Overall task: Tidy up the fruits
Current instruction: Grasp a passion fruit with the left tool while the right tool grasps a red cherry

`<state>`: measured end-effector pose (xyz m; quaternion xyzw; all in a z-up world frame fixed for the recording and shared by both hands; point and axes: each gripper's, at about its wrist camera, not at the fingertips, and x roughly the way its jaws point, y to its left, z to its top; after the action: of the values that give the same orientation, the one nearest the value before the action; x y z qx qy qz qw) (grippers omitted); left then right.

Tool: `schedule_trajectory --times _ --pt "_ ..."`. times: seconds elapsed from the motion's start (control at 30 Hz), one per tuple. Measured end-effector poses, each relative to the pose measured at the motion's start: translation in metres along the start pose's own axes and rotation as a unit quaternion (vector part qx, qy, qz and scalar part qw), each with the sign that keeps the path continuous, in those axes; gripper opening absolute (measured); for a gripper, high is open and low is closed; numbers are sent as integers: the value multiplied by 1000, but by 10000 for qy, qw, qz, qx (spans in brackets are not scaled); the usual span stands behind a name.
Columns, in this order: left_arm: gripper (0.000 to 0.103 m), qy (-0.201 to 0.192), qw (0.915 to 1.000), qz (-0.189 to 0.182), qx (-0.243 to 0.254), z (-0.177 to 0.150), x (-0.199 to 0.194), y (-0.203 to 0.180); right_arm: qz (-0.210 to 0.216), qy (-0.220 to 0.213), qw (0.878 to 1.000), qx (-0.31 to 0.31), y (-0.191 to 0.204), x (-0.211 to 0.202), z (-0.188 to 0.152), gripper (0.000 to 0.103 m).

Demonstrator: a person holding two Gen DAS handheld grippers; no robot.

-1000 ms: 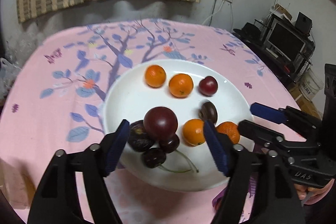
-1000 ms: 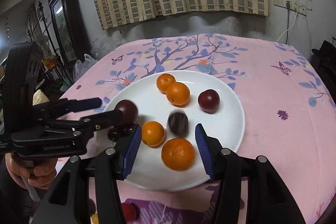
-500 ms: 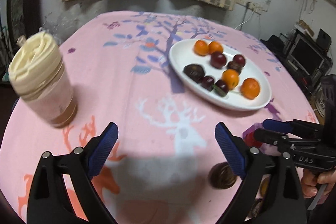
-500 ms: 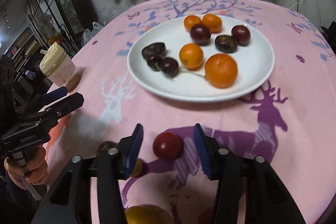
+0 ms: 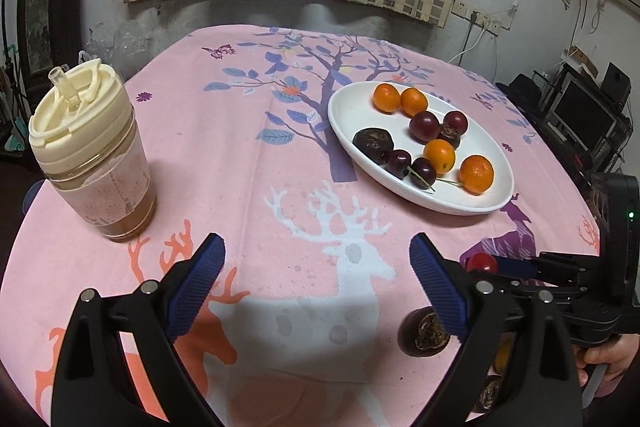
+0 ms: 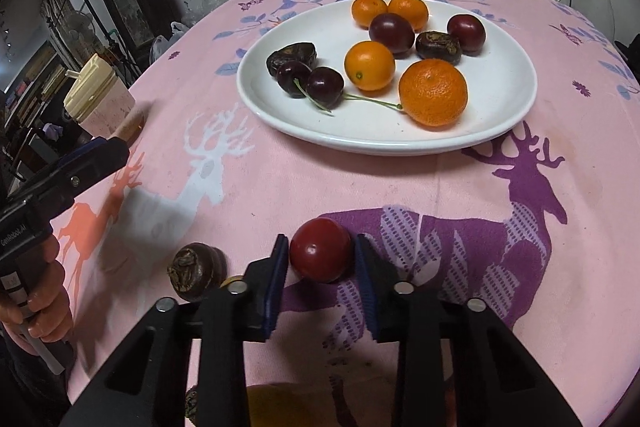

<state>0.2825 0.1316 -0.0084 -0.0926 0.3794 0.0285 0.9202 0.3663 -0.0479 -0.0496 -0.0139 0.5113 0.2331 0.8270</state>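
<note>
Right wrist view: the right gripper (image 6: 322,259) sits low in the frame with its blue pads on either side of a red plum (image 6: 321,255) that rests on the pink tablecloth (image 6: 400,183); the pads are right against the fruit or nearly so, and I cannot tell whether they actually squeeze it. Just left of it lies a dark brown water chestnut (image 6: 195,277). In the upper middle, the white plate (image 6: 504,107) holds oranges, dark plums, cherries and more brown chestnuts. Left wrist view: the left gripper (image 5: 316,283) hangs wide open over bare cloth at the bottom of the frame, gripping nothing. A lidded cup (image 5: 90,155) stands at the left, well apart from the plate at the right.
</note>
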Motion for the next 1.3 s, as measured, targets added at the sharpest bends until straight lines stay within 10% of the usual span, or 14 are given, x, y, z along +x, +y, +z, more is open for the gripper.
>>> schedule_trajectory --times 0.17,0.23,0.5,1.3 --pt "90 295 9976 -538 335 -4 4 -7 130 -222 9995 209 -10 -14 2 29" --pt "72 417 9891 -988 1009 -12 0 -21 129 -318 9990 280 -15 -20 2 29" --pt "55 763 9651 -1232 2180 -49 9 -63 176 -363 9984 400 -24 -25 4 29" --pt "37 647 9683 -1523 1873 -37 10 -66 -40 -637 9979 138 -13 -42 4 29"
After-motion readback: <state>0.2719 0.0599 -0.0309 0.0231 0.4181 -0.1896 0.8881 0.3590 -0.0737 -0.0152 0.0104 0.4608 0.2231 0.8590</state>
